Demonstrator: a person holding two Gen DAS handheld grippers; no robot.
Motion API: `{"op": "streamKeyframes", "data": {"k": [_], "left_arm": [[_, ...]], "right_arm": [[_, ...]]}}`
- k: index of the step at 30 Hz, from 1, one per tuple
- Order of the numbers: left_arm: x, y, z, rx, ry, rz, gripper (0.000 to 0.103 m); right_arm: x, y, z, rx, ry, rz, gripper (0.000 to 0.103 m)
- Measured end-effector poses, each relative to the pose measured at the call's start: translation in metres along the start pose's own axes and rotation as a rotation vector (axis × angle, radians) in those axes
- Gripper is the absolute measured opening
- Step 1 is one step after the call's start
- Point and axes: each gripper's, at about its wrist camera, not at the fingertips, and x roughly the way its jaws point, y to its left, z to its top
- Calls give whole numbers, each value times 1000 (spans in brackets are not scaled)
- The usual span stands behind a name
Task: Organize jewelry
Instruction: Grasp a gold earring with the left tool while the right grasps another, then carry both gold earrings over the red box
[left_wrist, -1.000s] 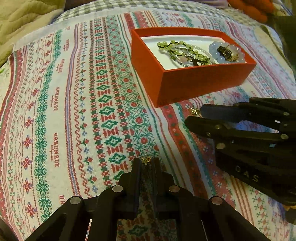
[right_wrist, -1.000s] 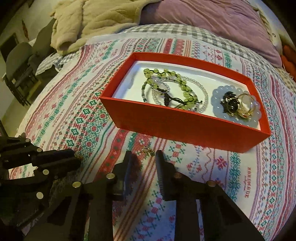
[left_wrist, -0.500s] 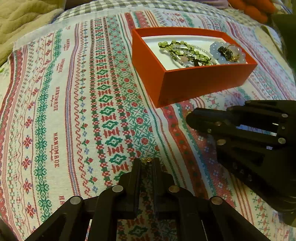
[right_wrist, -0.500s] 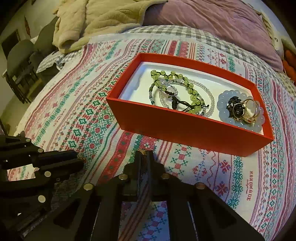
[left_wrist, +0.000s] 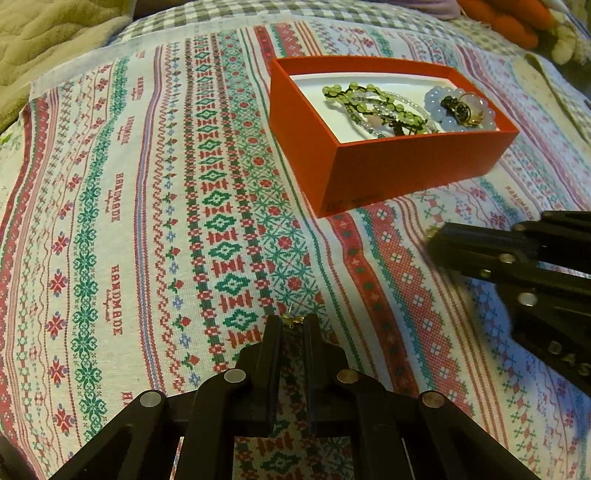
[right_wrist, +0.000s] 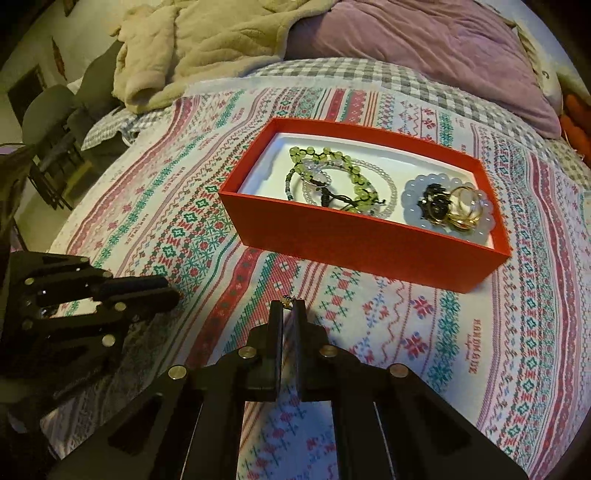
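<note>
While both grippers sit low over the patterned cloth (left_wrist: 155, 221), each has a tiny gold piece at its tips, earring-like though too small to name. Left gripper (left_wrist: 293, 325): fingers nearly together, pinching a small gold piece (left_wrist: 293, 320) at the very tips, bottom centre of the left view. Right gripper (right_wrist: 288, 306): jaws closed on a second gold piece (right_wrist: 287, 301) after just closing within the last second; only a speck of it pokes out above the tips, lower centre of the right view. Red box (right_wrist: 354, 240) lies in the upper middle of that view, just beyond the right tips, holding green bead strands (right_wrist: 325, 173) to its left and a pale bead bracelet (right_wrist: 448, 206) with rings (right_wrist: 463, 205) to its right.

Judgement: next is carrying both pieces over the near wall.

Risks:
- grip is at the extreme tips, so a jolt or quick swing could flick a piece out, and on this busy print it would be hard to find
- a low carry could knock the box wall and shift the light box
- a release onto the bead strands could snag the piece in them
</note>
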Motion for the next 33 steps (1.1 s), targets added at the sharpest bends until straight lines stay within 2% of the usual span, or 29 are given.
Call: {"op": "streamKeyframes", "data": {"k": [12, 28, 33], "left_arm": [[-11, -8, 14, 1, -35, -25, 5], [-35, -26, 49, -31, -137, -60, 5], [-40, -31, 60, -33, -190, -69, 5]], "right_arm": [[-34, -13, -1, 9, -28, 17, 5], [-65, -36, 26, 70, -106, 13, 5], [-65, -45, 32, 84, -117, 5, 5]]}}
